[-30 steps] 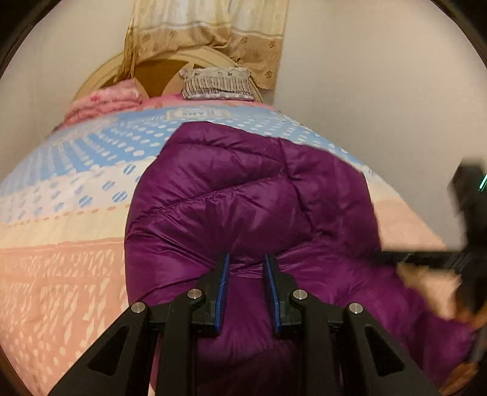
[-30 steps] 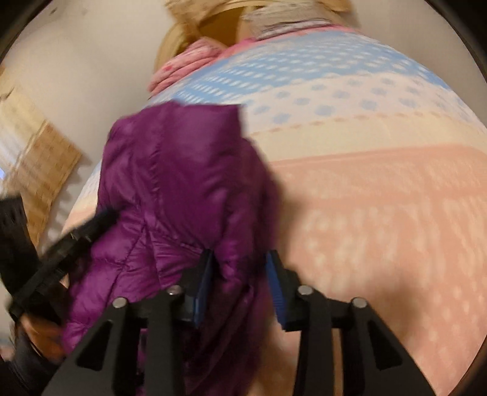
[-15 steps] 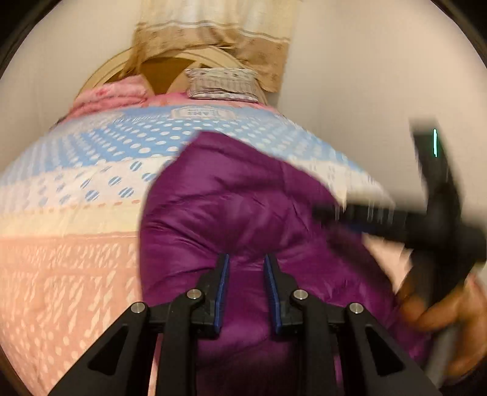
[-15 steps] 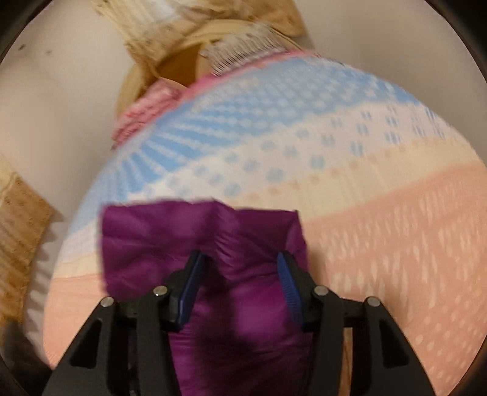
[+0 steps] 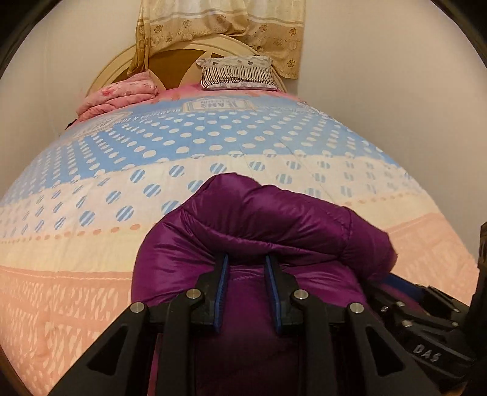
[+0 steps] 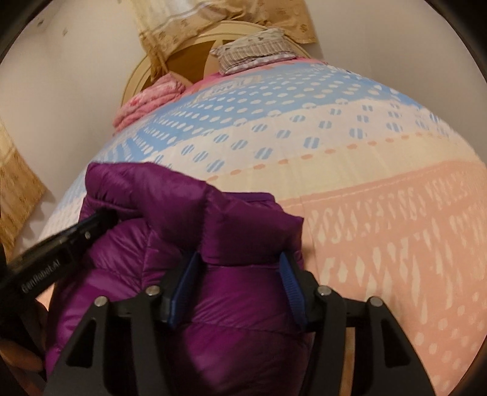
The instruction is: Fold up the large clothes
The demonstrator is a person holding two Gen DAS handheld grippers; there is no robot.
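A purple puffer jacket (image 5: 274,225) lies bunched and folded over on the bed's quilt (image 5: 91,219); it also fills the lower left of the right wrist view (image 6: 188,213). My left gripper (image 5: 246,259) has its tips tucked under the jacket's folded edge, jaws narrowly apart with purple fabric between them. My right gripper (image 6: 240,259) is pushed into the jacket's near right corner, jaws wider apart with padded fabric between. Whether either grips the fabric is unclear. The right gripper's body shows at the left wrist view's lower right (image 5: 426,323). The left gripper's body shows in the right wrist view (image 6: 61,246).
The dotted blue, cream and peach quilt covers the bed. A pink folded blanket (image 5: 118,97) and a striped pillow (image 5: 237,73) lie by the headboard (image 5: 170,64). A curtain (image 5: 225,21) hangs above. Walls stand close on both sides.
The far part of the jacket has been folded toward me, so it now forms a shorter, thicker bundle. My right gripper swung across and down to the jacket's near right corner.
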